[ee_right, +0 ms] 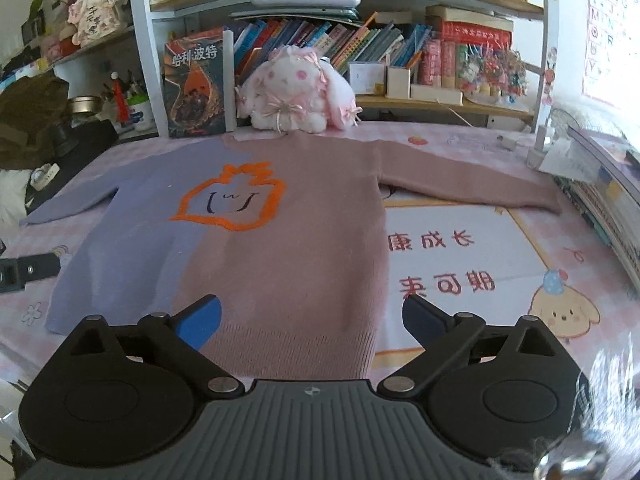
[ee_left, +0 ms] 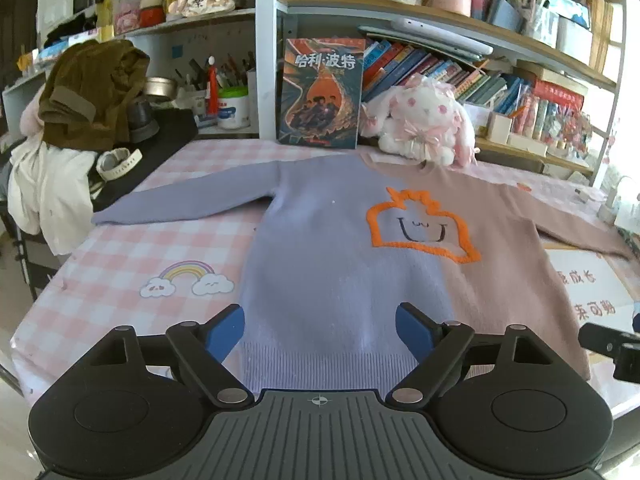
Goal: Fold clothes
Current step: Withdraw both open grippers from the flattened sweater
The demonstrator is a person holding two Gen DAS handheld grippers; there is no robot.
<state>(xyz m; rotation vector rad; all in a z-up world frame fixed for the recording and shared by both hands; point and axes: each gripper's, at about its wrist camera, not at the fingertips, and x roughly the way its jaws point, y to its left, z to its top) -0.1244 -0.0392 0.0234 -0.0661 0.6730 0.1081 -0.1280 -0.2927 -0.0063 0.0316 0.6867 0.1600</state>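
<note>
Both grippers, left (ee_left: 320,330) and right (ee_right: 312,320), hover with jaws spread wide and nothing between them, above the hem of the sweater (ee_left: 360,240). It lies flat on the checked table (ee_left: 160,240), sleeves outstretched, collar near a plush bunny (ee_right: 296,92).

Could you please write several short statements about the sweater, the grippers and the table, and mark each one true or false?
1. The sweater lies spread flat with both sleeves out to the sides. True.
2. The left gripper is shut on the hem. False: it is open, with nothing held.
3. The right gripper is open. True.
4. The sweater is one colour. False: half lilac, half dusty pink.
5. A plush bunny sits beyond the collar. True.
6. The tablecloth is plain white. False: pink check.
</note>
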